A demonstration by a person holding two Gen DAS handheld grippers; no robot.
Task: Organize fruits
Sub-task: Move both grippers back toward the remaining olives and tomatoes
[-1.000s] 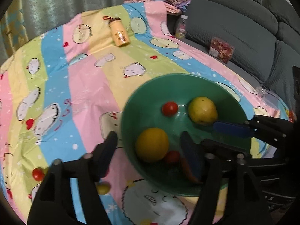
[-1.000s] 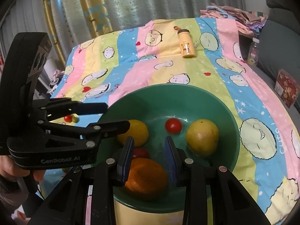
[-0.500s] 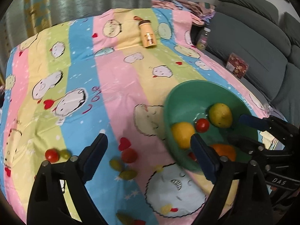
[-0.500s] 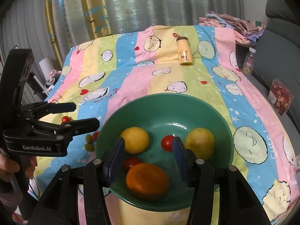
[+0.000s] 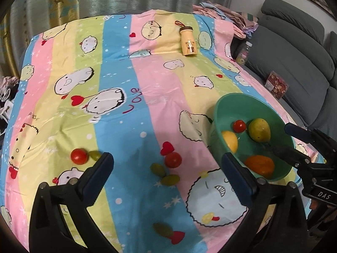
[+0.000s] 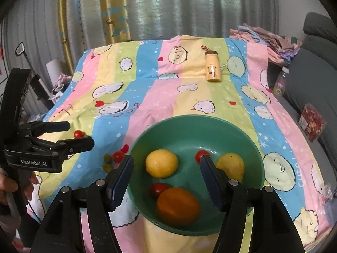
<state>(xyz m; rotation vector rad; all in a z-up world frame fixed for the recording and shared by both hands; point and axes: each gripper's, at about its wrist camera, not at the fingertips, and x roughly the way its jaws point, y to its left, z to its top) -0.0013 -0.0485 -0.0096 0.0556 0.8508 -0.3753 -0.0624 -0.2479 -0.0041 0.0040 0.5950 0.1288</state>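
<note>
A green bowl holds a lemon, an orange, a yellow-green pear and two cherry tomatoes. My right gripper is open and empty above the bowl's near side. My left gripper is open and empty over the cloth left of the bowl. Loose on the cloth are a tomato with two green grapes, a tomato with a grape further left, and a grape near the front.
A striped cartoon tablecloth covers the table. A yellow bottle lies at the far side. A grey sofa with a red packet and a small bottle stands at the right. Curtains hang behind.
My left gripper has swung left, away from the bowl to the loose fruit. My right gripper has opened, let go of the orange in the bowl, and drawn back.
</note>
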